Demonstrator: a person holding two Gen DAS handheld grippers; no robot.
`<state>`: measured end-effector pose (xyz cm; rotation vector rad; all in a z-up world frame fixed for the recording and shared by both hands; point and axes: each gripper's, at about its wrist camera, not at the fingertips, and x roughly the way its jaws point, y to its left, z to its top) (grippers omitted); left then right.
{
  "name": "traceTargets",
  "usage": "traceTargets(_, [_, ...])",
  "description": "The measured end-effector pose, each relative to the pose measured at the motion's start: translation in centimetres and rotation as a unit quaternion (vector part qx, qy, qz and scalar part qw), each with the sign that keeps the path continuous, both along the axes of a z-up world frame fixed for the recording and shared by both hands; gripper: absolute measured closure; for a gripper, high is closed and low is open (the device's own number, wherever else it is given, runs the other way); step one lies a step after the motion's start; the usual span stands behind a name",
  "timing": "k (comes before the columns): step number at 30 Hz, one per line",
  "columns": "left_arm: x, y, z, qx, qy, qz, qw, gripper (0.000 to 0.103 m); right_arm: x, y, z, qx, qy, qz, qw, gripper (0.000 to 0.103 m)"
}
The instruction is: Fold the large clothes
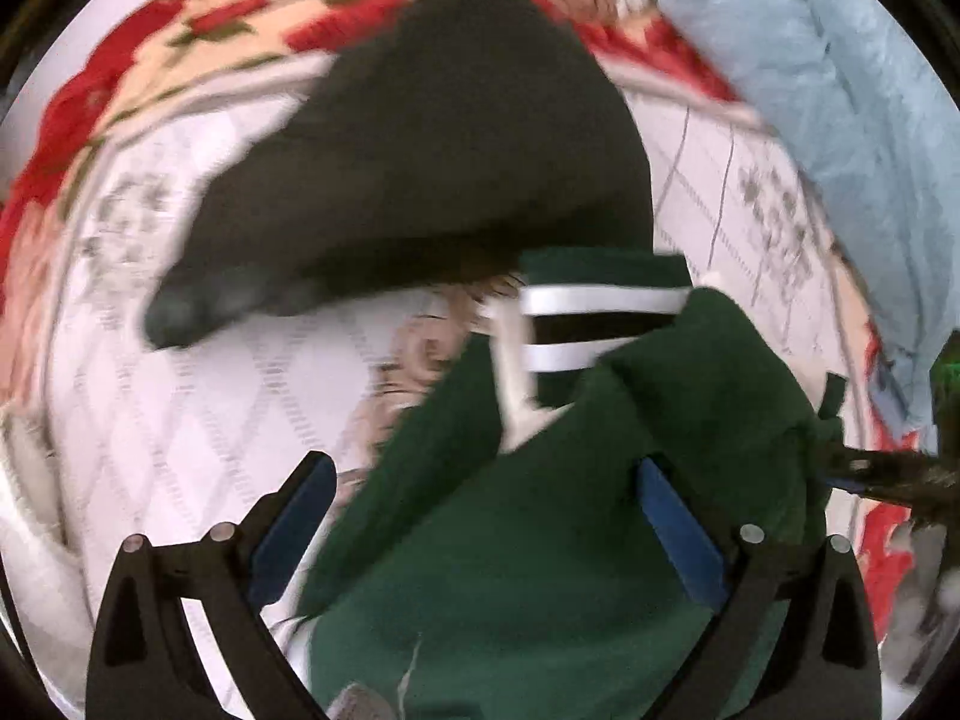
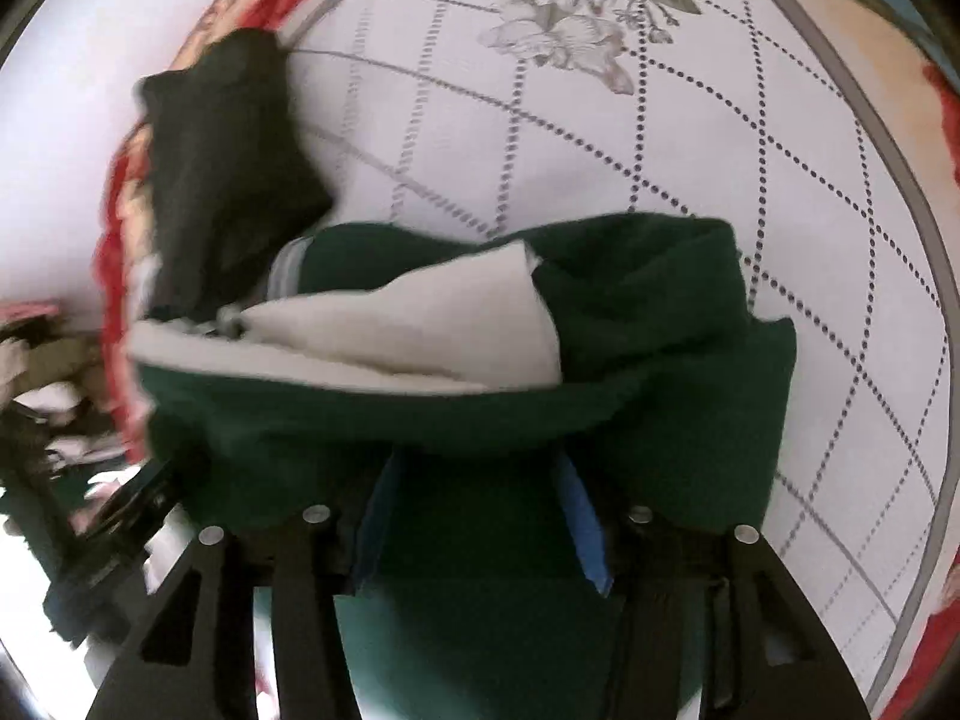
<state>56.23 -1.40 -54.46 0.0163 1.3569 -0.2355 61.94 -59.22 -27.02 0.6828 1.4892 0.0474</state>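
A dark green garment (image 1: pixel 540 540) with white stripes and a white inner lining lies bunched on a white quilted bed sheet (image 1: pixel 180 420). My left gripper (image 1: pixel 486 480) stands wide open with the green cloth lying between its blue-padded fingers. In the right wrist view the same green garment (image 2: pixel 630 372) with its white lining drapes over my right gripper (image 2: pixel 480 480), whose fingers are partly closed around a fold of it. A black garment (image 1: pixel 450 150) lies beyond the green one; it also shows in the right wrist view (image 2: pixel 222 180).
The bed sheet (image 2: pixel 600 150) has a grey dotted diamond pattern and a red floral border (image 1: pixel 120 60). A light blue cloth (image 1: pixel 840 120) lies at the right. Both views are motion-blurred. The other gripper (image 1: pixel 888 474) shows at the right edge.
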Motion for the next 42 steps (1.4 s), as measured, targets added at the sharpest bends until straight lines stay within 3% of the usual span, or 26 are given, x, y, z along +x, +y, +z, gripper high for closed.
traceTargets(3, [-1.8, 4.0, 1.4, -0.001, -0.009, 0.006, 0.9999, 0.0, -3.3, -2.5, 2.3, 0.04, -0.028, -0.015, 0.999, 0.025])
traceTargets(6, [-2.4, 5.8, -0.9, -0.009, 0.023, -0.001, 0.9997, 0.0, -7.5, -4.2, 2.0, 0.03, -0.029, -0.027, 0.999, 0.02])
traceTargets(12, [-0.7, 5.0, -7.7, -0.086, 0.119, -0.016, 0.989, 0.002, -12.0, -5.3, -6.2, 0.087, 0.004, -0.035, 0.996, 0.016])
traceTargets(15, [0.4, 4.4, -9.6, -0.108, 0.138, -0.024, 0.9843, 0.0, -12.0, -5.1, -8.5, 0.163, -0.02, -0.044, 0.986, 0.006])
traceTargets(17, [1.0, 4.3, -10.2, -0.123, 0.143, -0.022, 0.9818, 0.0, -11.1, -4.9, -9.3, 0.225, -0.035, -0.047, 0.973, 0.006])
traceTargets(19, [1.2, 4.2, -9.8, -0.138, 0.133, -0.028, 0.981, 0.004, -10.3, -4.3, -10.4, 0.253, -0.028, -0.045, 0.966, 0.006])
traceTargets(20, [1.2, 4.0, -9.7, -0.147, 0.127, -0.033, 0.9805, 0.012, -9.7, -3.6, -10.6, 0.253, -0.031, -0.038, 0.966, 0.006])
traceTargets(21, [1.1, 3.5, -9.1, -0.167, 0.12, -0.045, 0.9776, 0.04, -9.3, -3.1, -10.7, 0.249, -0.037, -0.027, 0.967, 0.007])
traceTargets(22, [1.1, 3.2, -8.8, -0.175, 0.119, -0.048, 0.9761, 0.062, -8.7, -2.3, -10.5, 0.234, -0.041, -0.017, 0.971, 0.009])
traceTargets(23, [1.0, 2.9, -8.4, -0.17, 0.112, -0.052, 0.9776, 0.071, -8.4, -1.8, -10.4, 0.226, -0.044, -0.018, 0.973, 0.023])
traceTargets(24, [0.8, 2.6, -7.6, -0.158, 0.094, -0.058, 0.9812, 0.092, -8.2, -1.5, -10.3, 0.218, -0.046, -0.025, 0.974, 0.04])
traceTargets(27, [0.6, 2.8, -5.0, -0.161, 0.051, -0.054, 0.9842, 0.094, -8.5, -1.3, -9.0, 0.21, -0.061, -0.055, 0.974, 0.064])
traceTargets(29, [0.0, 2.6, -3.1, -0.159, 0.031, -0.061, 0.9849, 0.095, -8.7, -0.8, -7.3, 0.203, -0.074, -0.052, 0.975, 0.07])
traceTargets(34, [-1.7, 2.8, 2.0, -0.159, -0.006, -0.067, 0.9849, 0.095, -8.9, 0.9, -1.2, 0.196, -0.11, -0.019, 0.974, 0.073])
traceTargets(42, [-2.1, 7.5, 11.9, -0.192, -0.061, -0.038, 0.9788, 0.095, -6.2, 4.8, 8.0, 0.214, -0.155, 0.036, 0.964, 0.074])
